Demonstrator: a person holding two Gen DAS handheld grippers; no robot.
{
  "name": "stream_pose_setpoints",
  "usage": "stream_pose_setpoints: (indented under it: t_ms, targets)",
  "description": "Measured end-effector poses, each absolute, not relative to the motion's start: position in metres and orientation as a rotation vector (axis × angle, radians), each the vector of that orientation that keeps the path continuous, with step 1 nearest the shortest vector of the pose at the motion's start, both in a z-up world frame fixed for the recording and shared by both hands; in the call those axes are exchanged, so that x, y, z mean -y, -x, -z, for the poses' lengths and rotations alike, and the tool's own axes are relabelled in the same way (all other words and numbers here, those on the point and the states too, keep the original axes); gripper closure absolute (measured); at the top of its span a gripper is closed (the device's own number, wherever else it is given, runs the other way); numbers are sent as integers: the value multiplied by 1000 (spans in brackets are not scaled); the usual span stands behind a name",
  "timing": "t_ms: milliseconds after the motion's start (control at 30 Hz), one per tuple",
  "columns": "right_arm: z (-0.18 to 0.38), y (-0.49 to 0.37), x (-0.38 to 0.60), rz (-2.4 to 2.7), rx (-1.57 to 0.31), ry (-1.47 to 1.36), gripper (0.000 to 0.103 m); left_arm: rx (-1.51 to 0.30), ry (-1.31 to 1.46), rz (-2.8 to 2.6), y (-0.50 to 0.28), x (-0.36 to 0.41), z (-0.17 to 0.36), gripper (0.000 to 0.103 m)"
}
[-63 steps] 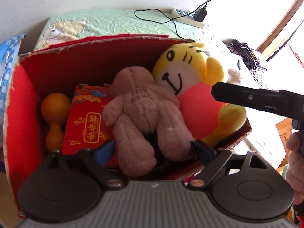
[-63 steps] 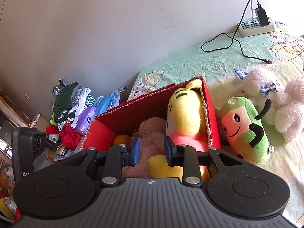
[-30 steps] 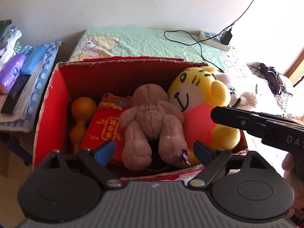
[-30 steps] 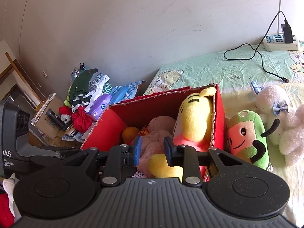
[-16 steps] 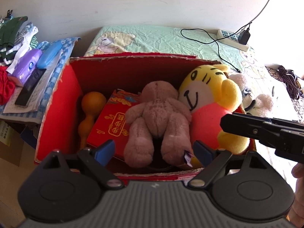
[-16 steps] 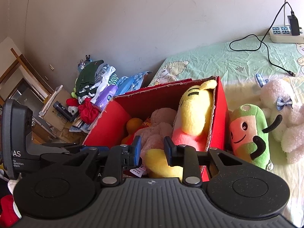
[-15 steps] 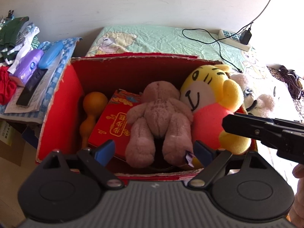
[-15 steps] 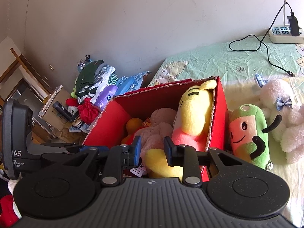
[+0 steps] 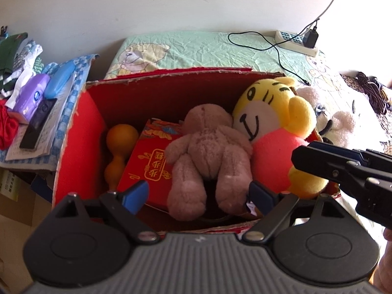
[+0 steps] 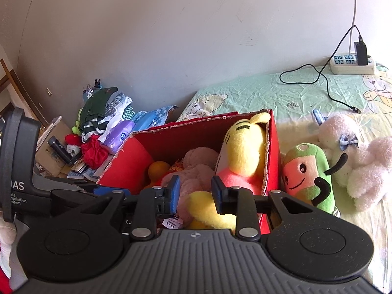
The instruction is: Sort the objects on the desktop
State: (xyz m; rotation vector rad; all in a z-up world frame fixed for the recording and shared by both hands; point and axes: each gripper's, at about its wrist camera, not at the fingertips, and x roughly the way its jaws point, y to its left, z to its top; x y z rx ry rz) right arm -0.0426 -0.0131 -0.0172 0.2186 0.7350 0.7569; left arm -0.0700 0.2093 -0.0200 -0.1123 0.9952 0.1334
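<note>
Plain white wall (image 10: 171,36) behind green-sheeted bed (image 10: 257,93).

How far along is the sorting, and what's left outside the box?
Done: brown bear, yellow tiger, red packet and orange gourd lie in the red box. In hand: nothing; both grippers are open. Left: green plush and white plush on the bed.

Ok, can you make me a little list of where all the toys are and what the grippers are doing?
box: red cardboard box, open top
in box: brown teddy bear, yellow tiger plush, orange gourd toy, red packet
outside box: green avocado plush against its right wall, white fluffy plush beside that, both on the bed sheet
left gripper: open wide, empty, above the box
right gripper: open, holding nothing
</note>
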Motion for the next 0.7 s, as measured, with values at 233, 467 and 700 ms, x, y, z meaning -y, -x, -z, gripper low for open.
stream_pose_setpoints:
  t_ms: [233,467,700]
  targets:
    - [20,52,19,-689,-697,-278,73,-975,46,-119,69,-209,13,15]
    - [17,56,25,-683,-689,-283,73,-961,56,-115,71,-216,9,15]
    - [16,58,48,-713,-667,-325,73,-915,126,-95,77,-219,-8,15]
